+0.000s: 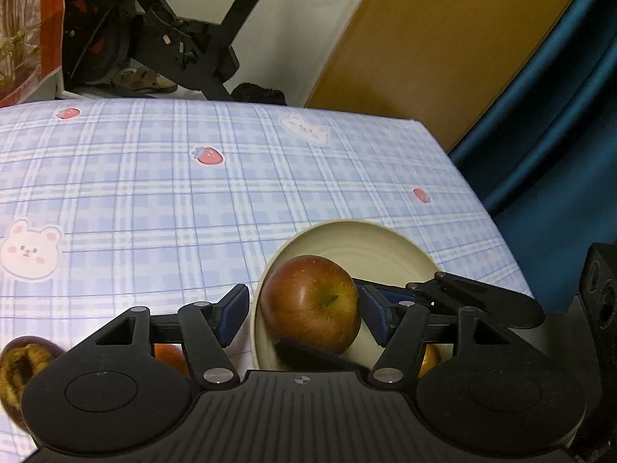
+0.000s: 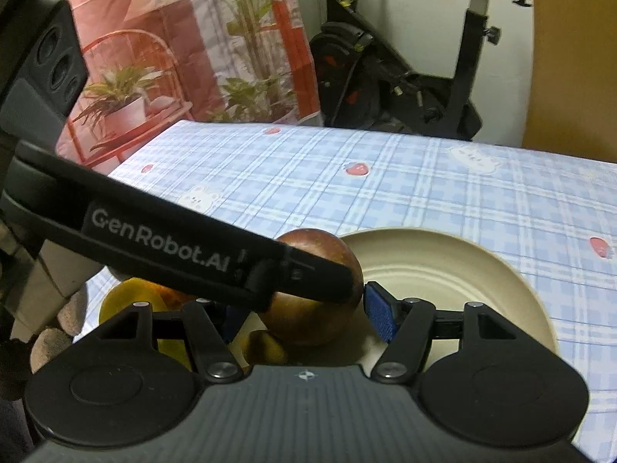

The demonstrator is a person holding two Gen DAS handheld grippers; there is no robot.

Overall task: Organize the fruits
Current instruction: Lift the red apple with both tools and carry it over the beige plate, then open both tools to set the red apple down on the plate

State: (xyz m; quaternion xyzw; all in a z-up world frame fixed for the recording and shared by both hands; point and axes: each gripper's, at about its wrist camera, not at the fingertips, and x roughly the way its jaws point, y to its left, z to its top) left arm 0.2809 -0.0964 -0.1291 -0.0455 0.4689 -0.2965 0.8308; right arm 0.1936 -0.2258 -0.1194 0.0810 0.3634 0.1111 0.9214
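apple (image 1: 310, 303) in bowl (image 1: 347, 231), checked cloth (image 1: 154, 193)

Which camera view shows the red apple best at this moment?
The left wrist view: the apple sits unobstructed in the cream bowl, stem visible, between the left gripper pads. In the right wrist view, the other gripper's finger crosses it, hiding its middle.

"GenRobot.AI" reads in white on the left gripper (image 2: 308, 285) black side
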